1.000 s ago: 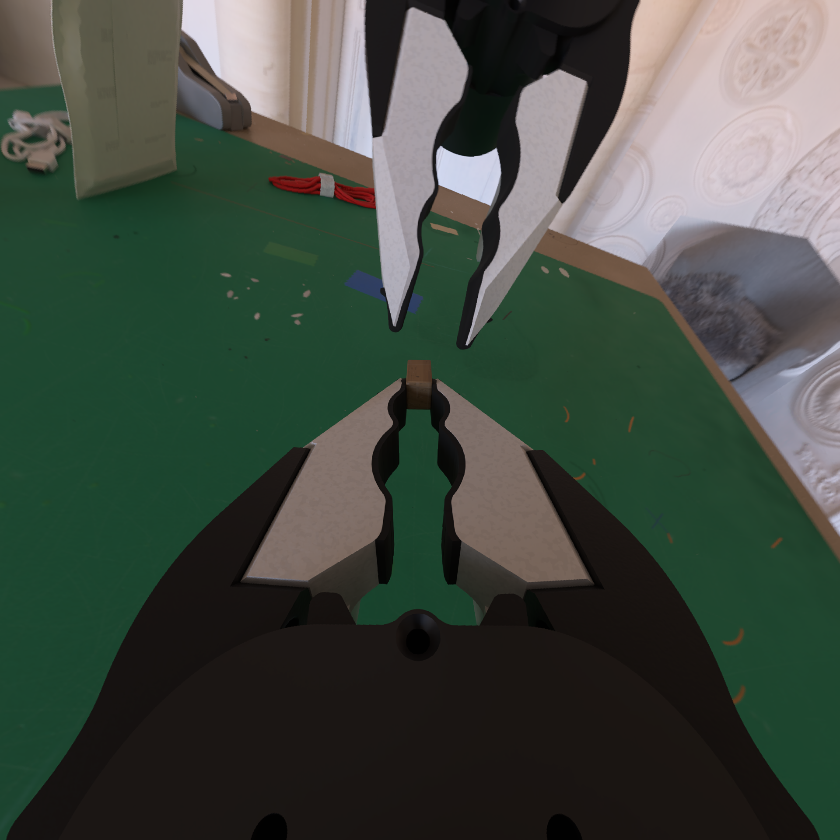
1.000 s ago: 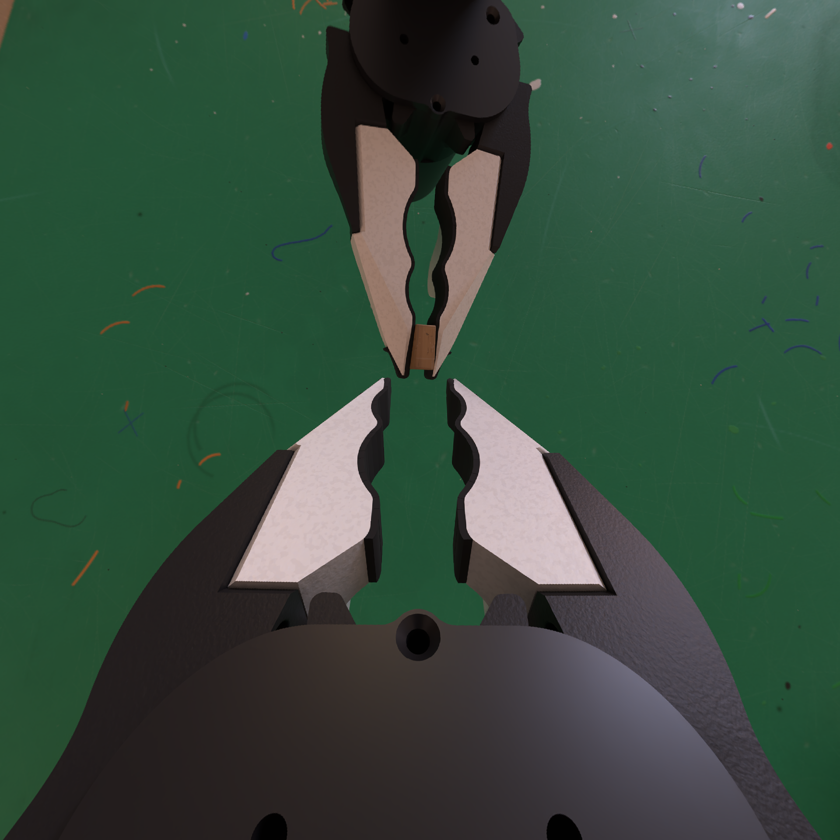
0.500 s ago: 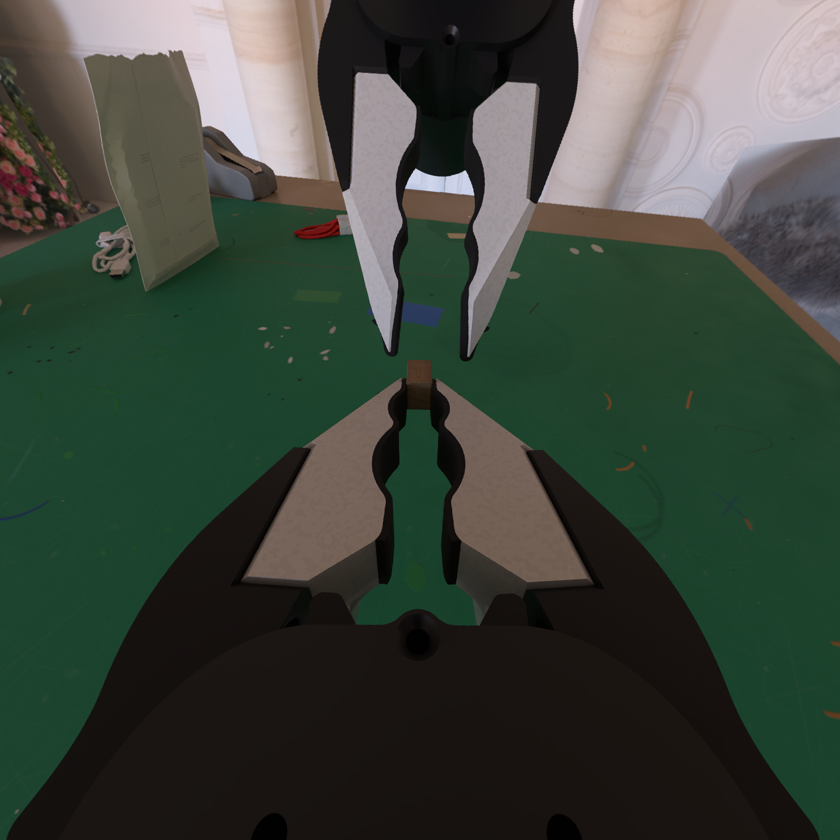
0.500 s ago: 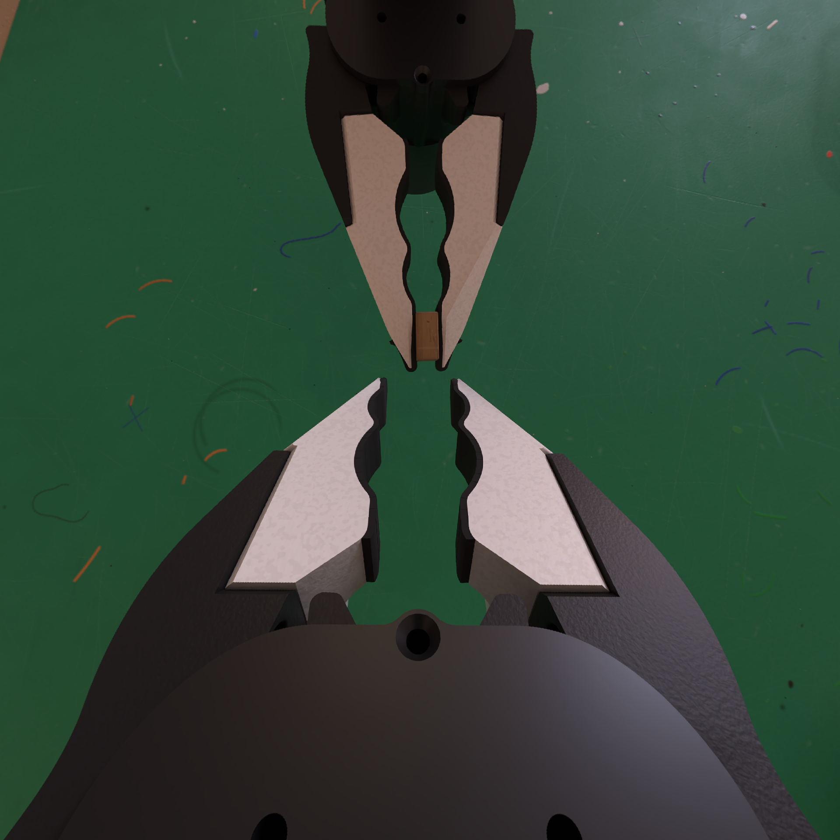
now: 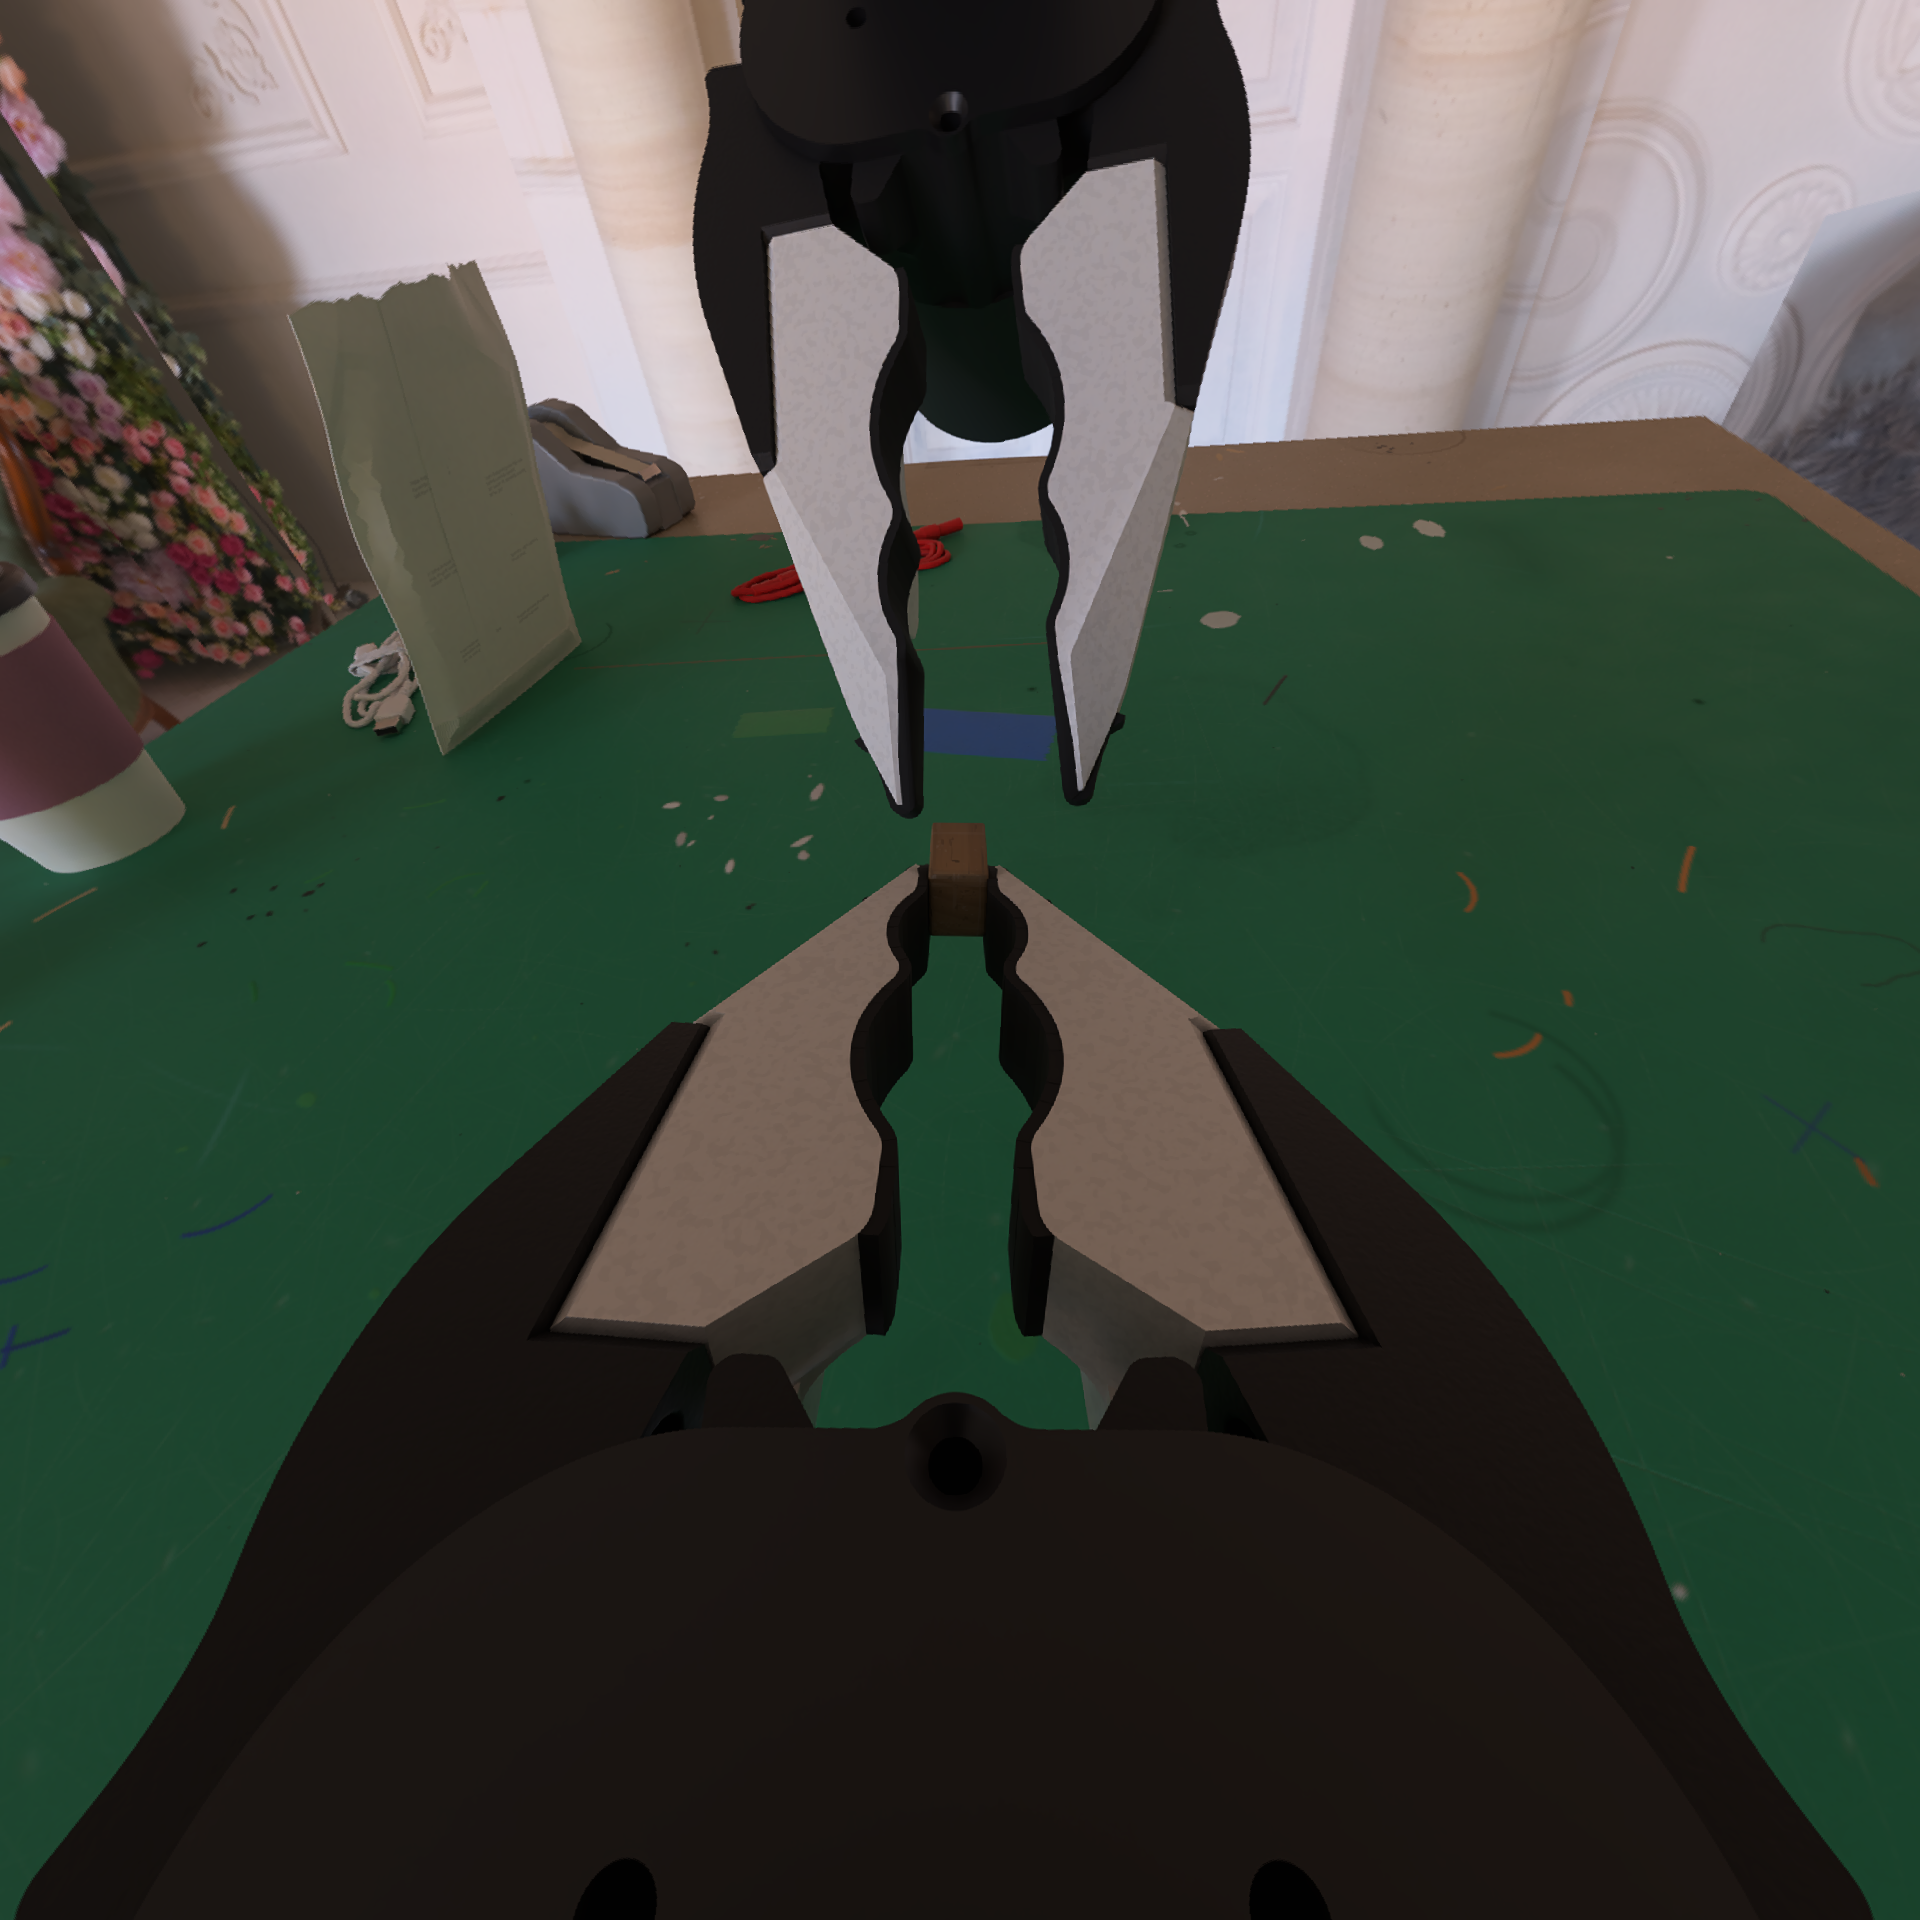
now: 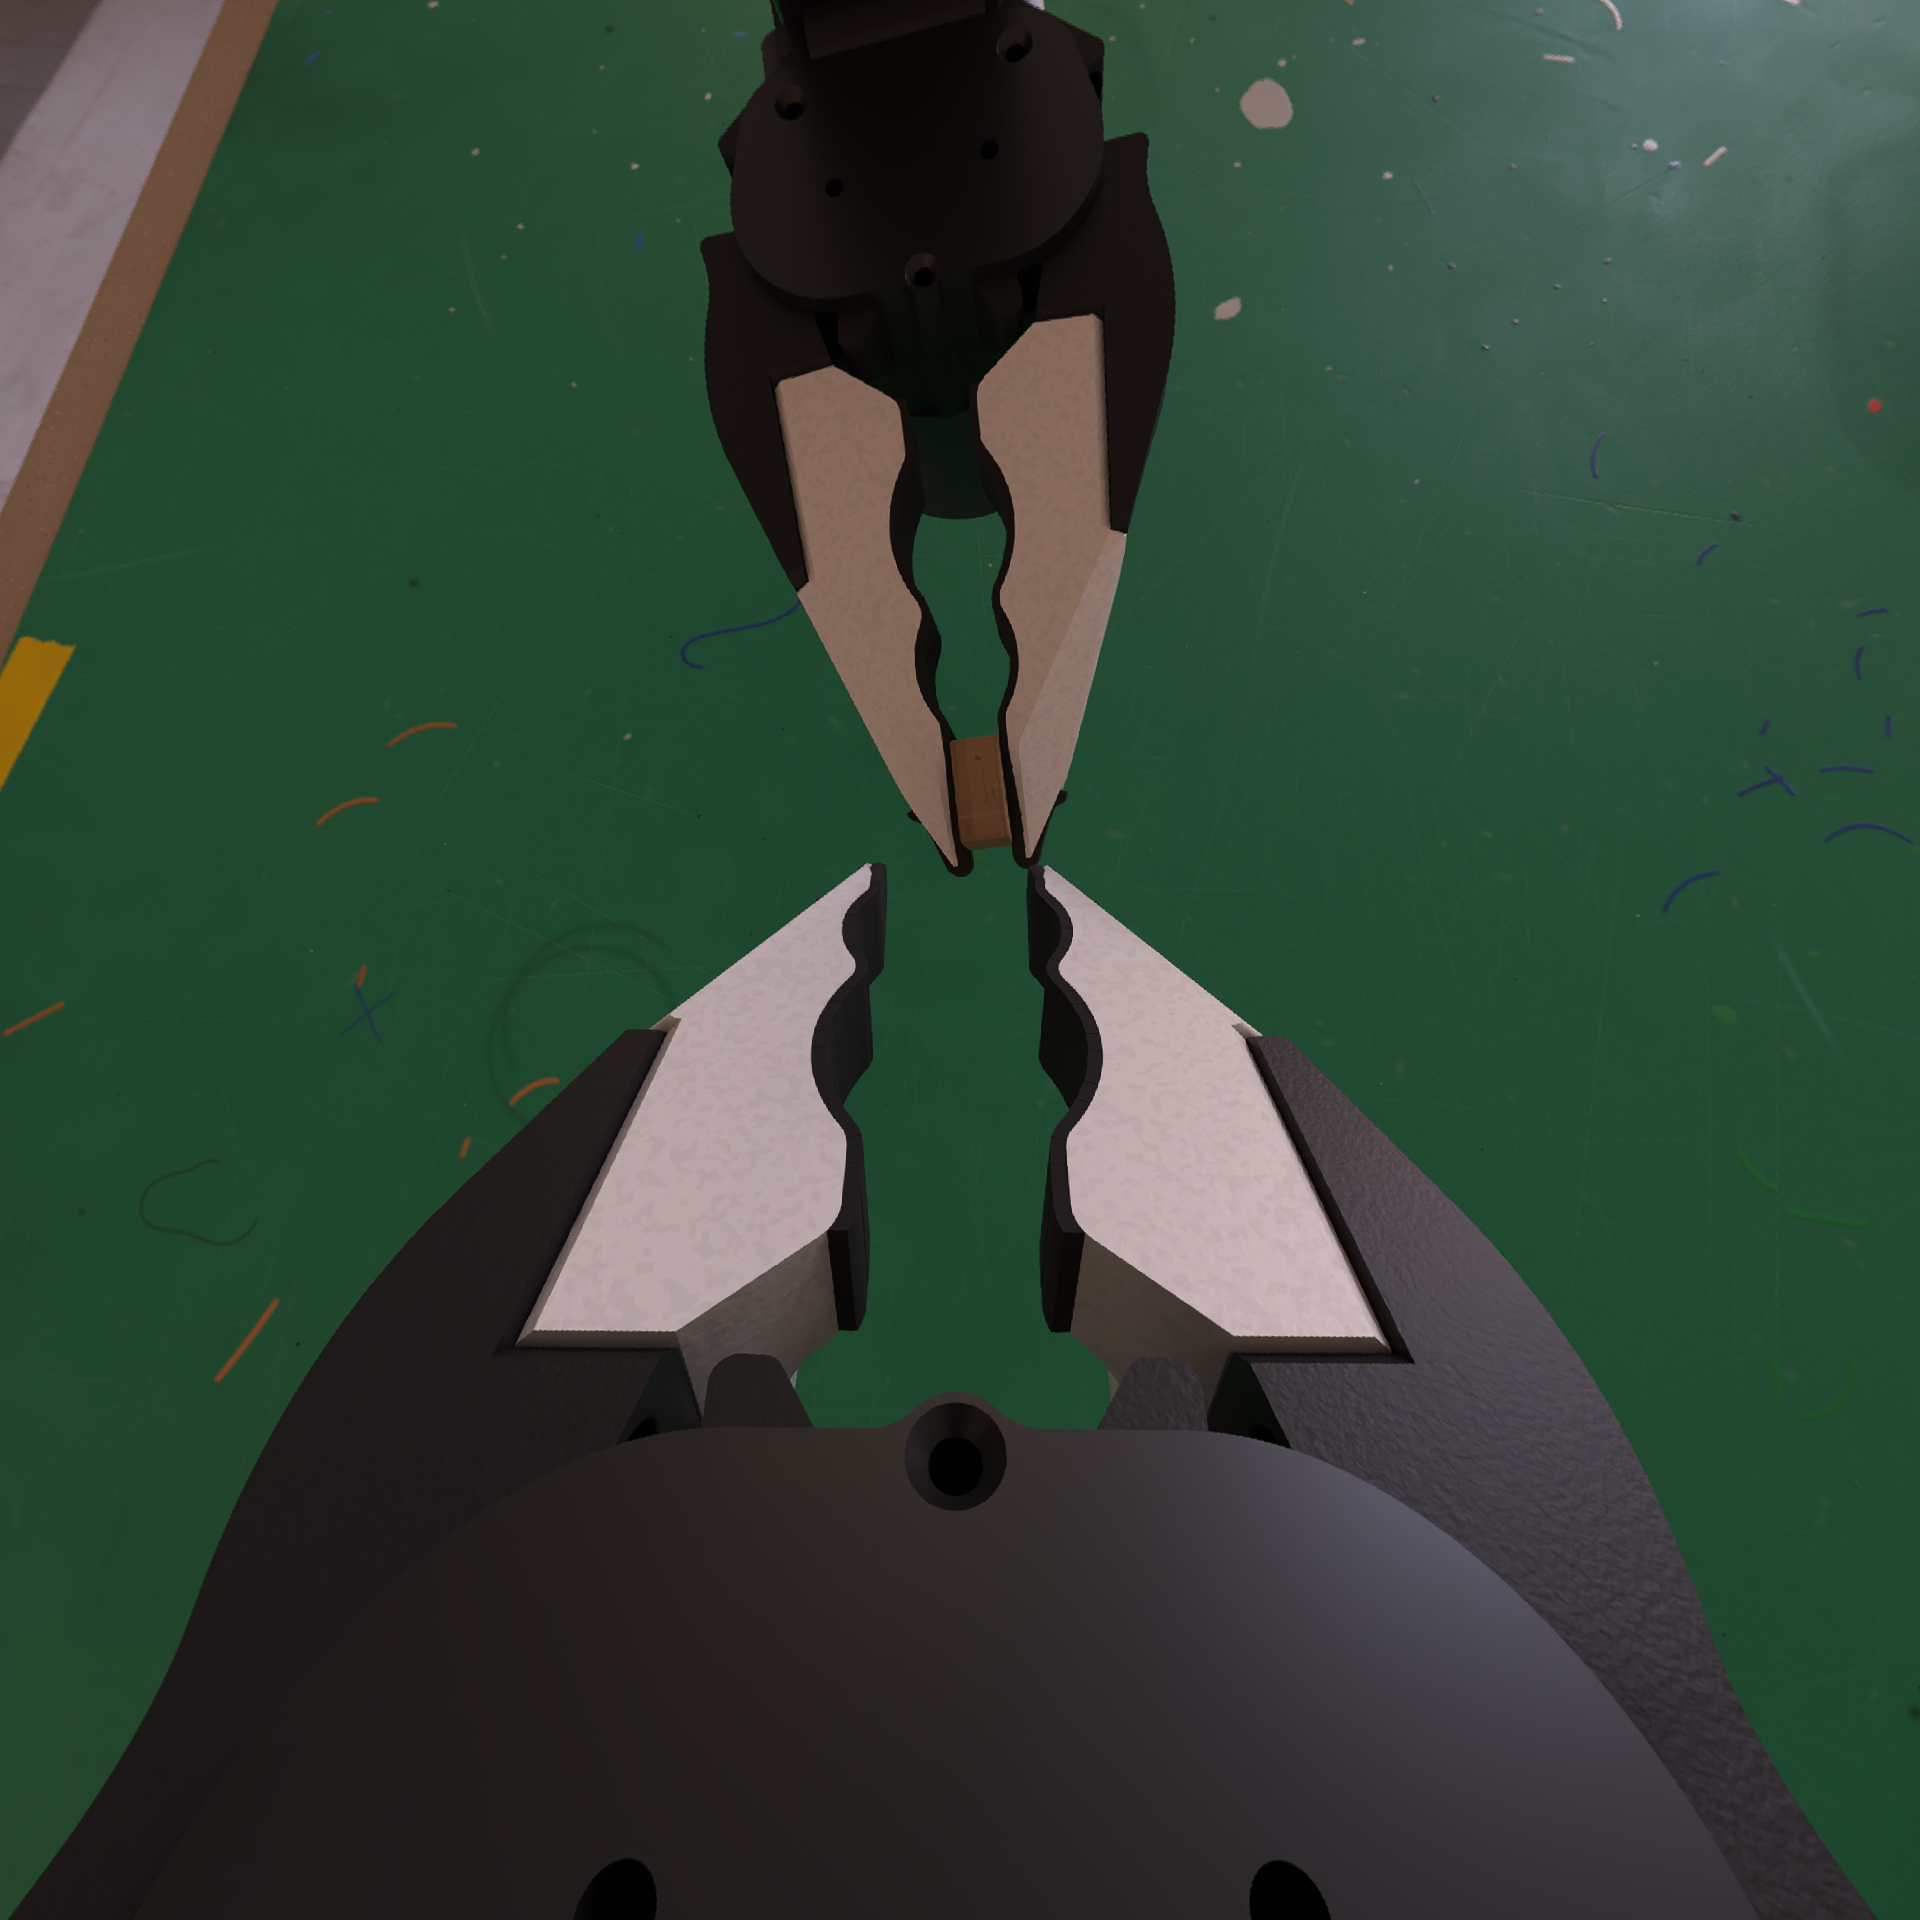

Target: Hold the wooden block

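A small brown wooden block [image 5: 957, 881] is clamped between the tips of my left gripper [image 5: 957, 896], held above the green table [image 5: 312, 1039]. In the right wrist view the block [image 6: 981, 790] shows between the left gripper's tips [image 6: 987, 857], which point toward the camera. My right gripper [image 6: 956, 883] is open and empty, its tips just short of the block. In the left wrist view the right gripper [image 5: 995, 800] hangs opposite, tips spread just above and beyond the block.
At the table's far left stand a pale paper bag [image 5: 436, 499], a white cable [image 5: 376, 686], a grey tape dispenser [image 5: 603, 478] and a maroon-banded cup [image 5: 62, 769]. A red cord [image 5: 769, 584] and blue tape [image 5: 987, 734] lie behind the right gripper. The table edge [image 5: 1455, 457] runs at the back.
The left gripper has tilted up with the block, so more of the back wall and table shows. The right gripper has stayed open and now faces the left gripper more squarely.
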`<state>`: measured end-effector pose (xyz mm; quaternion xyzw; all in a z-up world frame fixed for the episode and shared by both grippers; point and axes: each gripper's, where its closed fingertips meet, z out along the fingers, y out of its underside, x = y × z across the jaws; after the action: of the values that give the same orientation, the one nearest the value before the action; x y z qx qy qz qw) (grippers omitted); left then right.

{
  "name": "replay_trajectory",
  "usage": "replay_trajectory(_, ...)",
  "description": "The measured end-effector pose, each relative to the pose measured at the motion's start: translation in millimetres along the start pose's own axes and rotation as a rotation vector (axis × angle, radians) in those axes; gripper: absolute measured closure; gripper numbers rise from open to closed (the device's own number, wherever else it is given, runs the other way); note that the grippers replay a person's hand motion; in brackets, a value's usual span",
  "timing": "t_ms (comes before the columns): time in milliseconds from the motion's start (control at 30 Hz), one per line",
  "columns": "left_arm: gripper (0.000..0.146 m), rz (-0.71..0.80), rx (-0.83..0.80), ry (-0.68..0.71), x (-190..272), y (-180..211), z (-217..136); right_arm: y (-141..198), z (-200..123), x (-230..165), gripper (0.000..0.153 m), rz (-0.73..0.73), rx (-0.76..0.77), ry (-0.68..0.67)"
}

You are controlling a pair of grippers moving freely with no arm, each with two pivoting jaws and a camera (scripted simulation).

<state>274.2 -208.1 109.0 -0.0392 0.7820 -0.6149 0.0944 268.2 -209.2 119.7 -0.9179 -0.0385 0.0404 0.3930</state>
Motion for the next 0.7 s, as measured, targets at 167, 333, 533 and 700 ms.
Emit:
replay_trajectory(167, 0.137, 0.029, 0.000, -0.002, 1.7, -0.8, 0.2, -0.7, -0.8, -2.1, 0.126, -0.013, 0.015, 0.004)
replay_trajectory(333, 0.137, 0.057, -0.020, 0.008, 5.1, 0.8, 0.6, 0.2, 0.6, -4.8, 0.126, -0.050, 0.010, 0.024)
replay_trajectory(533, 0.137, 0.100, -0.022, 0.017, 9.9, -1.3, 0.6, 0.2, -1.6, -10.5, 0.127, -0.076, 0.014, 0.008)
replay_trajectory(700, 0.137, 0.113, -0.026, 0.013, 10.4, -2.1, -0.2, 0.0, -1.7, -11.8, 0.128, -0.084, 0.019, 0.011)
